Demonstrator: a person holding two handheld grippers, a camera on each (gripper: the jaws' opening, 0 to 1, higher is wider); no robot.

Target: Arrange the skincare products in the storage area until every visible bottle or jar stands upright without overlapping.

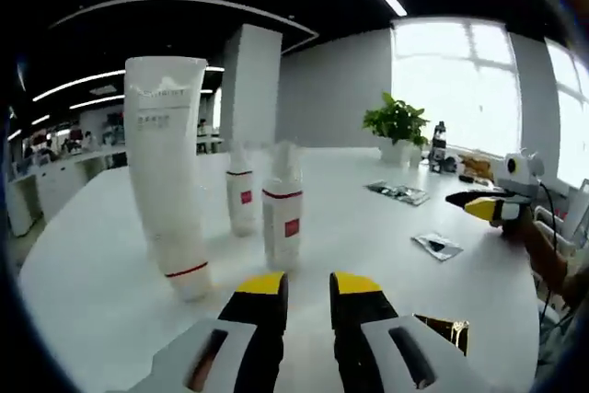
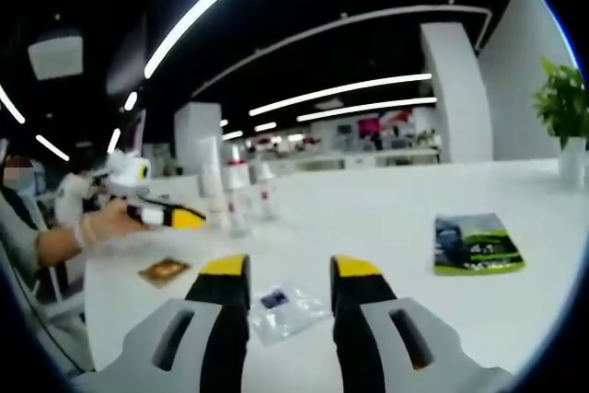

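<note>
A tall white tube [image 1: 170,172] stands on its cap at the left of the white table [image 1: 110,292], a red band near its base. To its right two small white bottles with red labels [image 1: 241,195] [image 1: 282,213] stand upright, apart from each other. My left gripper [image 1: 308,284] is open just in front of the nearer bottle, with nothing between its fingers. The right gripper view shows the tube [image 2: 210,181] and both bottles [image 2: 236,192] [image 2: 266,195] far off. My right gripper [image 2: 290,271] is open above a clear sachet [image 2: 285,310] lying on the table.
A green booklet [image 2: 474,244], a gold packet [image 2: 166,271] and a potted plant [image 1: 398,126] are on the table. The right gripper [image 1: 488,204] shows at the far right, held by a hand. A seated person [image 2: 37,236] holds the left gripper [image 2: 170,216].
</note>
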